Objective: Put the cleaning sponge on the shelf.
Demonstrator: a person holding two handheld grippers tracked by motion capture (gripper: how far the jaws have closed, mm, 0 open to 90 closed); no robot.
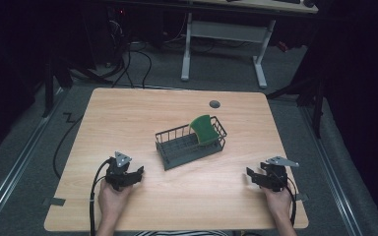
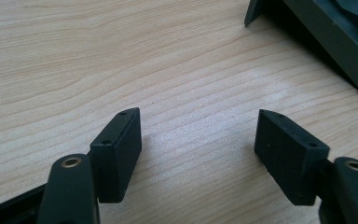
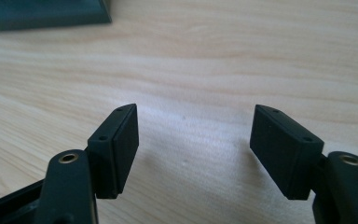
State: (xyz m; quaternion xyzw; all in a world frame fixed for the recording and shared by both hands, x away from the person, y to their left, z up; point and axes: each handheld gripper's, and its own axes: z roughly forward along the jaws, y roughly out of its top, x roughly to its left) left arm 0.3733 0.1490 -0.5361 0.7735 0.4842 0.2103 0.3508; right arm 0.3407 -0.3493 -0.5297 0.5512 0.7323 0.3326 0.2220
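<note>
A dark wire basket [image 1: 170,158] sits mid-table, and a green sponge [image 1: 204,129] leans upright in its right end. My left gripper [image 1: 139,173] rests low over the wood at the front left, open with nothing between its jaws; its own view has the jaws [image 2: 198,133] spread wide above bare tabletop, the basket's base [image 2: 335,42] at the upper right. My right gripper [image 1: 250,175] is at the front right, also open and empty. In its own view the pads [image 3: 193,128] stand far apart close over the wood, with the basket's edge [image 3: 42,14] at the upper left.
The light wooden table [image 1: 128,113] has a round cable hole [image 1: 214,104] near its far edge. Cables trail from both grippers off the near edge. Beyond the table stand white desk legs [image 1: 186,54] and floor cables.
</note>
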